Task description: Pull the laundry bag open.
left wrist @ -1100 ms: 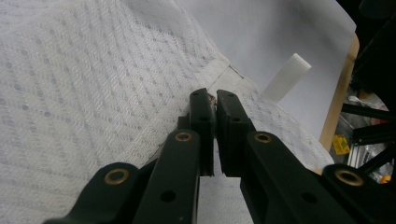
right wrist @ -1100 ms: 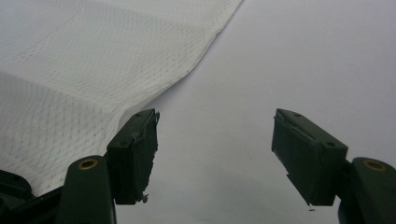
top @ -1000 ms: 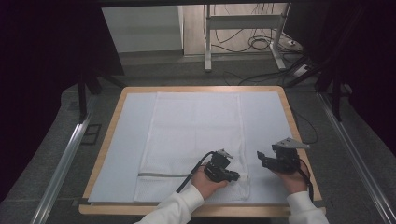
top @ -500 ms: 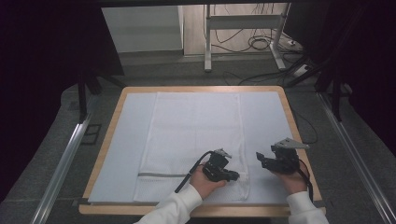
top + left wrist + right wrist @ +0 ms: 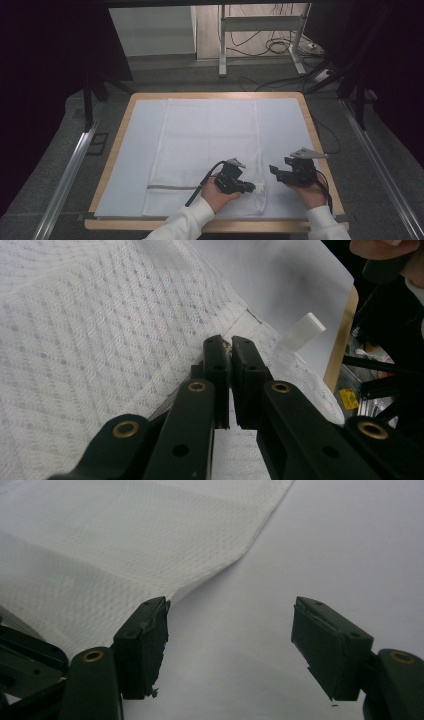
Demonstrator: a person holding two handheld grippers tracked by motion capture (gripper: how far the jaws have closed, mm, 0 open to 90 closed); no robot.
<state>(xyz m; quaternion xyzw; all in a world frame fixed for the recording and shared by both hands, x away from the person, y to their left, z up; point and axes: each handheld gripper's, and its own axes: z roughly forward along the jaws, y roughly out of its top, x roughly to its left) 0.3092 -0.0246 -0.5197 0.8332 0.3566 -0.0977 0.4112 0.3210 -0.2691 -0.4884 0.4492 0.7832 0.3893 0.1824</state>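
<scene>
1. The white mesh laundry bag [image 5: 205,150] lies flat on the pale sheet [image 5: 130,165] covering the wooden-rimmed table [image 5: 320,145], running from the 12 o'clock edge to the 6 o'clock edge.
2. The left gripper [image 5: 248,187] rests on the bag near its 5 o'clock corner; its jaws are clenched together, pinching the mesh at the zipper end [image 5: 227,347].
3. A white tab [image 5: 300,332] sticks up just beside that pinch.
4. The right gripper [image 5: 276,171] sits at 3 o'clock of the bag's edge, over the sheet; its jaws stand released and wide, grasping nothing.
5. The bag's zipper [image 5: 172,187] runs toward 9 o'clock from the left gripper.
</scene>
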